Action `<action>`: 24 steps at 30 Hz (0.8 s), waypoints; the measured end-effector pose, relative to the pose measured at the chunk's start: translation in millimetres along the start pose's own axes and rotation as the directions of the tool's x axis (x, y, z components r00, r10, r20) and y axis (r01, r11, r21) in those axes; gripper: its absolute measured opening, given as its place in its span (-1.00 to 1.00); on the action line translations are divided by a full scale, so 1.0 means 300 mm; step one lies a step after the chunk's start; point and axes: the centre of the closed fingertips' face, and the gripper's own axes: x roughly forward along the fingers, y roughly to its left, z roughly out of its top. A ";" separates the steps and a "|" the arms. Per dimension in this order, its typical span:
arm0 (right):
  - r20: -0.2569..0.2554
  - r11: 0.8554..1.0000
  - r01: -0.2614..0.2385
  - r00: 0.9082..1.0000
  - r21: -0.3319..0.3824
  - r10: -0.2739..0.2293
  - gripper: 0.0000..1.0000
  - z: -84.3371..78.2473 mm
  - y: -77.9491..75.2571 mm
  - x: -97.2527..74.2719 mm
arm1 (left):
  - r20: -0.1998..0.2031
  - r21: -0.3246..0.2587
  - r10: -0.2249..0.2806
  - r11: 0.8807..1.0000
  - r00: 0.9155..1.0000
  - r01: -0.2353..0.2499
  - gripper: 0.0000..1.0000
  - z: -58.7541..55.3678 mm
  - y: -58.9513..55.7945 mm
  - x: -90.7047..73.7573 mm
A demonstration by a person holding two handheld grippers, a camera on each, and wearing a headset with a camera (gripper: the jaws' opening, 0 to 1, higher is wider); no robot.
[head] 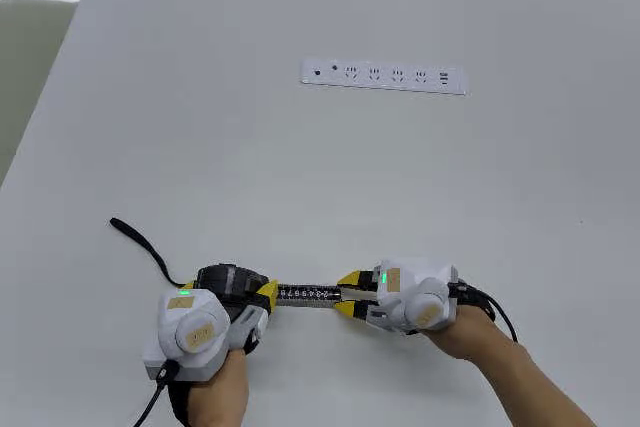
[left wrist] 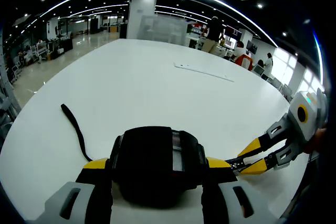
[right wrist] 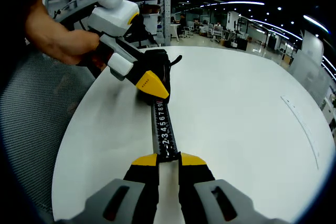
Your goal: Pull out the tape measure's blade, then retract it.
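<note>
Showing black tape measure [left wrist: 155, 163], numbered blade [right wrist: 164, 129] partly out

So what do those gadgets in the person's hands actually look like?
The left gripper and right gripper match: rounded white bodies, a green light, a tan sticker, dark jaws tipped yellow. A black cable trails from each.

the left gripper [left wrist: 157, 167] clamps its jaws on either side of the black tape measure [left wrist: 152, 148] on the white table [left wrist: 131, 87]. a black strap [left wrist: 73, 127] trails off left of the tape measure. just right of the tape measure, the right gripper [left wrist: 234, 165] has its yellow tips pinched together. a power strip [left wrist: 203, 72] lies well beyond.
</note>
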 end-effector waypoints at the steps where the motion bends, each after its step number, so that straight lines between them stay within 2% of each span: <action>1: 0.001 1.000 -0.001 1.000 0.000 0.001 -0.78 0.001 0.001 0.003 | 0.000 0.000 0.000 1.000 1.000 0.000 0.32 0.000 0.000 0.000; 24: 0.026 1.000 -0.009 1.000 -0.007 0.010 -0.78 0.066 0.015 0.081 | -0.005 -0.007 -0.005 1.000 1.000 0.005 0.33 0.000 -0.003 0.000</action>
